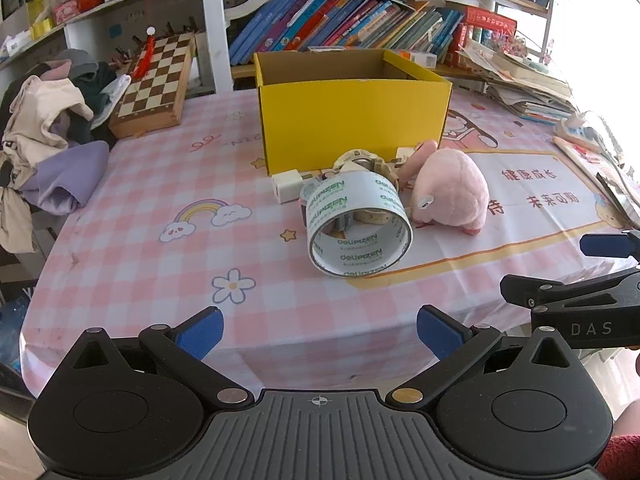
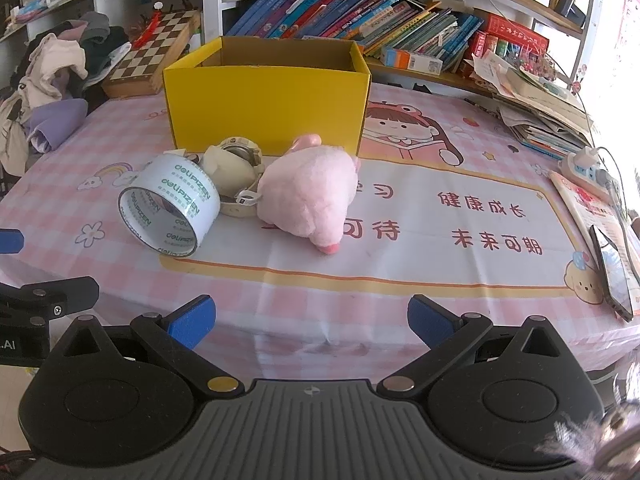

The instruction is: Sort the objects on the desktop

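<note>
An open yellow cardboard box (image 1: 352, 124) (image 2: 266, 108) stands mid-table. In front of it lie a roll of clear printed tape (image 1: 358, 224) (image 2: 170, 210), a cream watch (image 1: 370, 162) (image 2: 234, 170), a white charger plug (image 1: 285, 186) and a pink plush toy (image 1: 452, 192) (image 2: 310, 196). My left gripper (image 1: 320, 330) hangs open at the table's near edge, well short of the tape. My right gripper (image 2: 312, 320) is open too, short of the plush. Each gripper shows at the side of the other's view, with nothing held.
A chessboard box (image 1: 154, 84) and a heap of clothes (image 1: 52, 128) sit at the left. Books fill the shelf (image 2: 360, 8) behind. Paper stacks, a power strip (image 2: 588, 168) and a phone (image 2: 614, 272) line the right edge of the pink checked tablecloth (image 1: 140, 248).
</note>
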`<state>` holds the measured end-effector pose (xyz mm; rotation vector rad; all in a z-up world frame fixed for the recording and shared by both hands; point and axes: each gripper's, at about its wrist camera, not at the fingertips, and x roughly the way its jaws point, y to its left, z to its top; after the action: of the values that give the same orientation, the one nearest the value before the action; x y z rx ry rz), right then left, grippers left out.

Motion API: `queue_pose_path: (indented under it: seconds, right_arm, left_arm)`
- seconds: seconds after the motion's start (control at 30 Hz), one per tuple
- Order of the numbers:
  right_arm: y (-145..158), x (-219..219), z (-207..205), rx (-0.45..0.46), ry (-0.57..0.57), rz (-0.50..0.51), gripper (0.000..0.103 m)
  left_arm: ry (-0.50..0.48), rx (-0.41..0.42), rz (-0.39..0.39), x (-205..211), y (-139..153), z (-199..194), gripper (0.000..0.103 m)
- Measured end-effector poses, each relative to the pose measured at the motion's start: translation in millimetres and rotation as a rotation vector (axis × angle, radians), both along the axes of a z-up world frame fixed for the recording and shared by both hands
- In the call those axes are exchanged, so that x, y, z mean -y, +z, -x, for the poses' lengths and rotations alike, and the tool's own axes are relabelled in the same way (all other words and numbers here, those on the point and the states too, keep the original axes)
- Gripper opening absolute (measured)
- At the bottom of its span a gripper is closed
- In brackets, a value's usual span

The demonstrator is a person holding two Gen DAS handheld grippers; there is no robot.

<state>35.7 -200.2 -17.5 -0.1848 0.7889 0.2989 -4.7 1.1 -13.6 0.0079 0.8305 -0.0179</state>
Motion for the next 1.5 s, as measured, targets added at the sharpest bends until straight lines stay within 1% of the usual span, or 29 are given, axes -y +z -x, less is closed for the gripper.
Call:
queue_pose_path:
  seconds: [0.63, 1.5]
  right_arm:
    - [4.1, 2.6, -1.9, -0.004, 0.001, 0.010, 0.103]
    - [1.3, -5.2, -5.1, -0.002, -0.006, 0.018, 0.103]
  left_arm:
    - [0.000, -0.002, -0.004, -0.7, 1.1, -0.8, 0.103]
    - [-0.034, 0.002, 0.010, -1.1, 1.8, -3.9, 0.103]
